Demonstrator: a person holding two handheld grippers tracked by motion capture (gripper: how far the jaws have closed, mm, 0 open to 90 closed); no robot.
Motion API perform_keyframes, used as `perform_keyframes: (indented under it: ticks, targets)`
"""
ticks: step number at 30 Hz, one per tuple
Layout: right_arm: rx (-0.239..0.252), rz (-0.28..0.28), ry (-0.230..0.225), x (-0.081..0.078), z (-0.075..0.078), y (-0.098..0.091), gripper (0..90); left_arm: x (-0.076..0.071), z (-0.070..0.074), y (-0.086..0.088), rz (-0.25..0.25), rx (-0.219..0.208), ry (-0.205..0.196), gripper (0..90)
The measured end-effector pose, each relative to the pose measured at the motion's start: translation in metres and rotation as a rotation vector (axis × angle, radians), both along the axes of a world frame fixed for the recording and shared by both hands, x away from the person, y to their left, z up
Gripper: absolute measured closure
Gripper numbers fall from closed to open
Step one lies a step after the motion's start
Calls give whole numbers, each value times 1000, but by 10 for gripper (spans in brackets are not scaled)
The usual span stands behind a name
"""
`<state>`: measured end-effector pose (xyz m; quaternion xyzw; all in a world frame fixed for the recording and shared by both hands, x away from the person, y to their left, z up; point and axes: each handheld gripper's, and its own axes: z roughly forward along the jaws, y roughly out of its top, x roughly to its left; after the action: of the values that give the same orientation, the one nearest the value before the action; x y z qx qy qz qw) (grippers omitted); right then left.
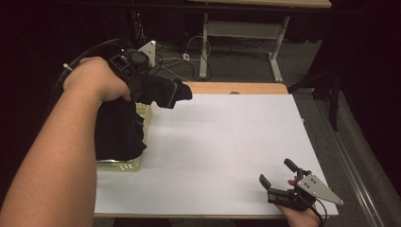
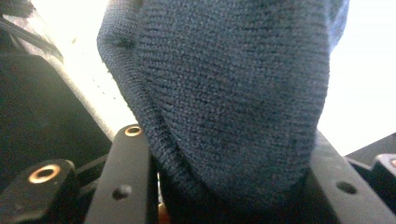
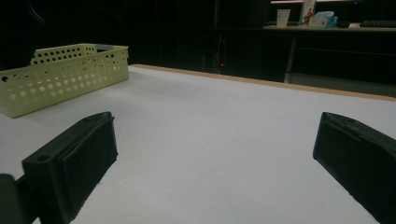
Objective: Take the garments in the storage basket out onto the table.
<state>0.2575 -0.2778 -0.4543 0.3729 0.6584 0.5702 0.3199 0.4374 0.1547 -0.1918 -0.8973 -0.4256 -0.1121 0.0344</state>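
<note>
Perforated yellow basket [image 1: 142,124], dark knit garment [image 1: 156,92] hanging over it

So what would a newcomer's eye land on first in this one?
Most likely the dark knitted garment that the left gripper holds clamped above the pale green perforated basket at the table's left edge, its bulk hanging down over the basket. Next, the right gripper at the near right of the white table, jaws wide open on nothing.
</note>
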Motion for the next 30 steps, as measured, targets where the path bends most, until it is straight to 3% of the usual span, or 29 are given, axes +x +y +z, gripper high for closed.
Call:
perform_keyframes:
  ticks: [19, 30]
  targets:
    - [13, 1, -9, -2, 3, -2, 6, -6, 0, -74, -106, 1, 6, 598]
    - [19, -2, -11, -2, 3, -4, 5, -5, 1, -106, -149, -68, 7, 597]
